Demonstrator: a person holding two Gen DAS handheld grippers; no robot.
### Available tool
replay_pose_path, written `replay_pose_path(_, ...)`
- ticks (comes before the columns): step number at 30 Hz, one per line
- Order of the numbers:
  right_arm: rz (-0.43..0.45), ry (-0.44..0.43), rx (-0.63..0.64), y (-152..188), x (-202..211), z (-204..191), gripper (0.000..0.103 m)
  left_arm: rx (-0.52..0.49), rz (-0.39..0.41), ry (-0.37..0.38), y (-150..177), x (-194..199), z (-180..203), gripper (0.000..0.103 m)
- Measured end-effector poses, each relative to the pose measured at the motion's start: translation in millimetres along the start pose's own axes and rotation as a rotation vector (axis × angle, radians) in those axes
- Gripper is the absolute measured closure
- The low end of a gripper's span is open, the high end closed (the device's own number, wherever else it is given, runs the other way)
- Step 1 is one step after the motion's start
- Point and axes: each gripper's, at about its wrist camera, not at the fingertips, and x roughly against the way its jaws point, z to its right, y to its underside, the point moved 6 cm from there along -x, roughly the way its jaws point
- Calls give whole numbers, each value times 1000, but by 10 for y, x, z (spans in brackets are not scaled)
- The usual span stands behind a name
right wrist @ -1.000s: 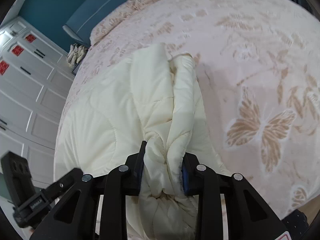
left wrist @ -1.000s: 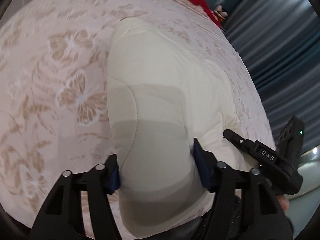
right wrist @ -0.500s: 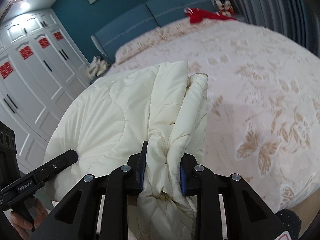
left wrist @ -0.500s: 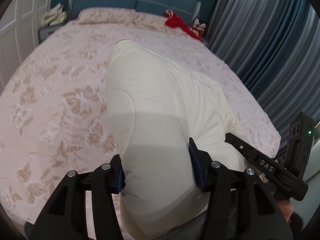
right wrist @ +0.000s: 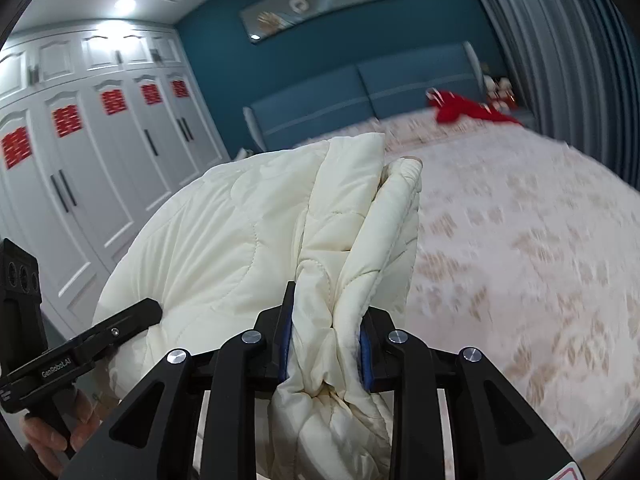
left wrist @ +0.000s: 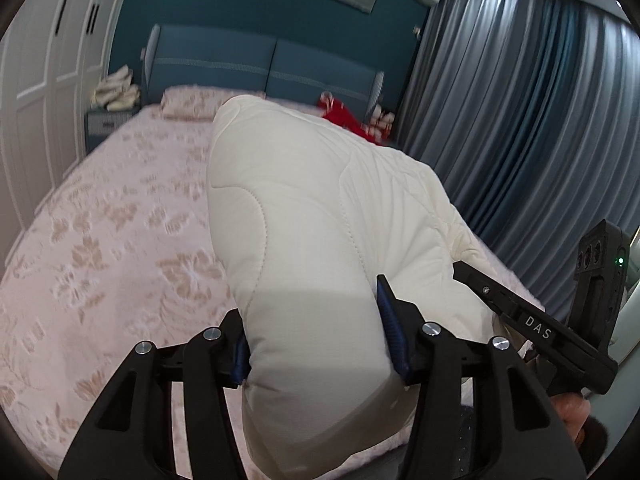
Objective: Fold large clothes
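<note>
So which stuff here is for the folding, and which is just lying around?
For the folding:
cream padded coat
left gripper
right gripper
bed

Just lying around:
red cloth
pillow
bedside pile

"DAS" in white capitals on the black finger of the right gripper, seen in the left wrist view near the lower right edge. "GenRoboLAI", or close to it, small white print on the black finger of the left gripper, seen in the right wrist view near the lower left edge; last letters uncertain. Red double-happiness paper signs on the white wardrobe doors, one per door, upper panels.
</note>
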Motion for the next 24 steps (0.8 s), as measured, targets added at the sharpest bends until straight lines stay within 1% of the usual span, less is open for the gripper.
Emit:
replay_pose_path(6, 93, -49, 95, -305, 79, -438, 77, -50, 154, 9, -311, 365, -138, 52)
replay_pose_path(9, 127, -67, 134, -396, 61, -593, 77, -56, 214, 21, -415, 472, -256, 52)
replay_pose_path(12, 144, -85, 155, -452, -11, -691, 77, -57, 253, 29, -481, 521, -386, 52)
replay_pose_path(15, 147, -90, 166, -483, -113, -762, 77, -67, 277, 23, -516, 508, -503, 52)
replay_pose_path(18, 138, -92, 166, -466, -219, -777, 77, -64, 280, 16, -507, 483, -575, 52)
replay_pose_path(24, 87, -83, 150, -304, -519, -680, 77, -30, 262, 20, -384, 294, -767, 52)
